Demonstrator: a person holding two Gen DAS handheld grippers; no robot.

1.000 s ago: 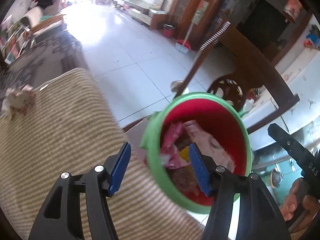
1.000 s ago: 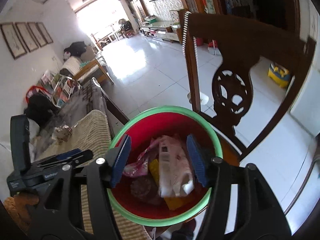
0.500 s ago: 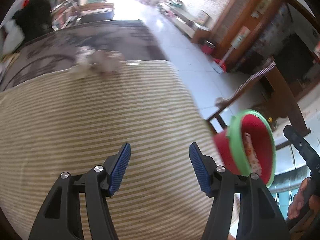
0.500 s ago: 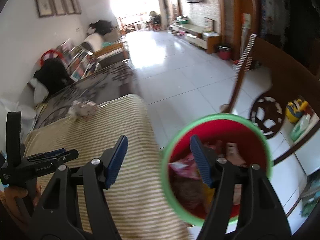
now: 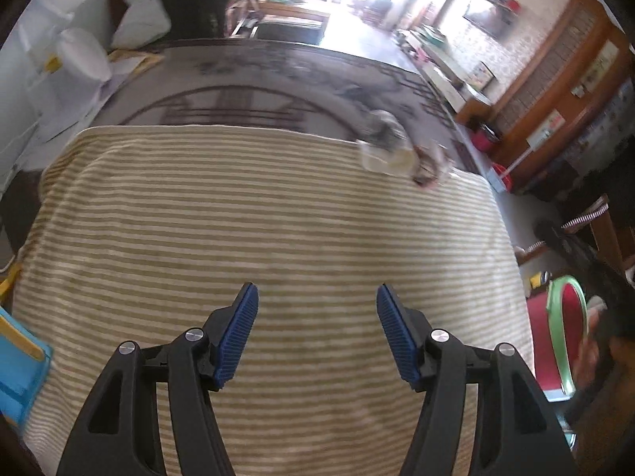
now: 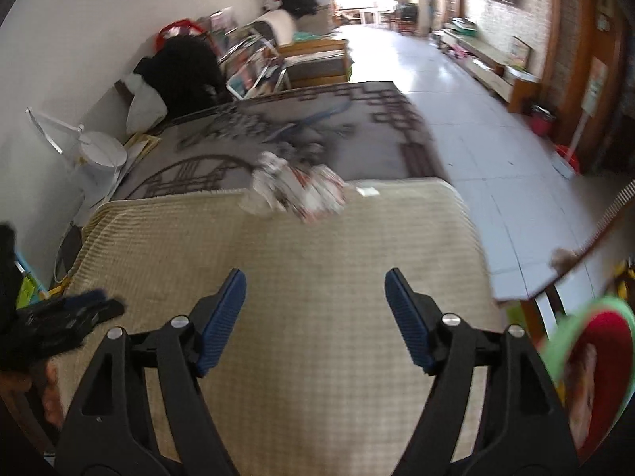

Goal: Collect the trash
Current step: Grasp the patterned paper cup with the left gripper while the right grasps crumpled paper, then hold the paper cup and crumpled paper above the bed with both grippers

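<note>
At the far edge of the striped cloth (image 6: 278, 277) lies the next piece of trash, a crumpled wrapper (image 6: 299, 190) printed in white, red and dark colours. It rests where the cloth meets the dark patterned rug (image 6: 357, 131); blur prevents a clear reading of whether it is one piece or several. The same wrapper appears in the left wrist view toward the far right corner of the cloth.

Step in hand, as judged: the reach toward the remaining trash. The red bin with the green rim (image 6: 595, 377) stands off the right side of the cloth and already contains wrappers.

Gripper state: the right gripper (image 6: 315, 319) is empty and its jaws are opening, with only cloth visible between the blue pads. The left gripper (image 5: 317, 333) stands about half open and is also empty. Both hover over the near part of the cloth, well apart from the wrapper.

Next move, as judged: carry one gripper forward to the far edge, straddle the wrapper with the pads, and close on the crumpled bulk, not on the cloth beneath. The soft pile could be pinched along with it.

Surroundings: the cloth is a soft beige fabric with pale stripes. Beyond the rug run white floor tiles (image 6: 456, 91), brightly lit from a doorway. Clutter is stacked against the left wall, including a white fan (image 6: 99, 154) lying on its side. A wooden chair (image 6: 595, 238) stands near the bin.
</note>
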